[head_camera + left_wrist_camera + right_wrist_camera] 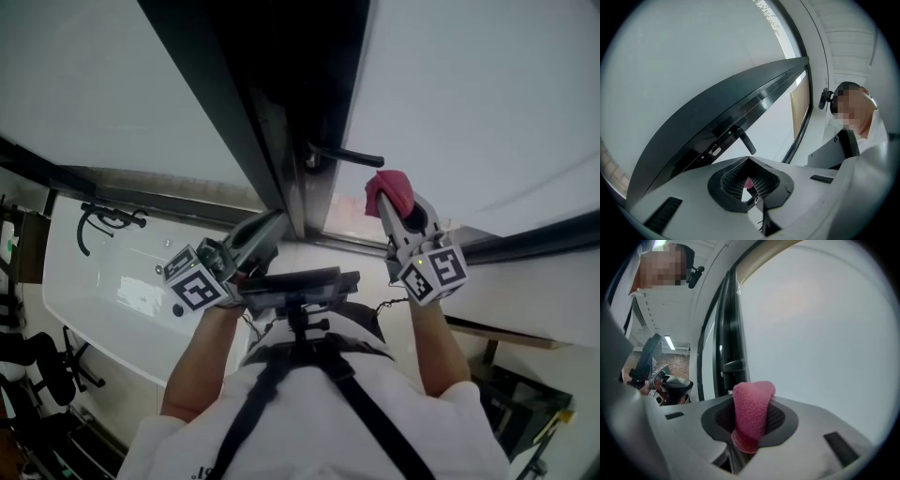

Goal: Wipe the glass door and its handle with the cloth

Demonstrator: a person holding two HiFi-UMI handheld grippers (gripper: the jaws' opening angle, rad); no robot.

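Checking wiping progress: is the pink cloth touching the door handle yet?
Apart. The right gripper view shows a gap between the cloth and the handle.

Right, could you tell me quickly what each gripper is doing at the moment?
Left gripper: closed, nothing clearly held.
Right gripper: closed on the pink cloth.
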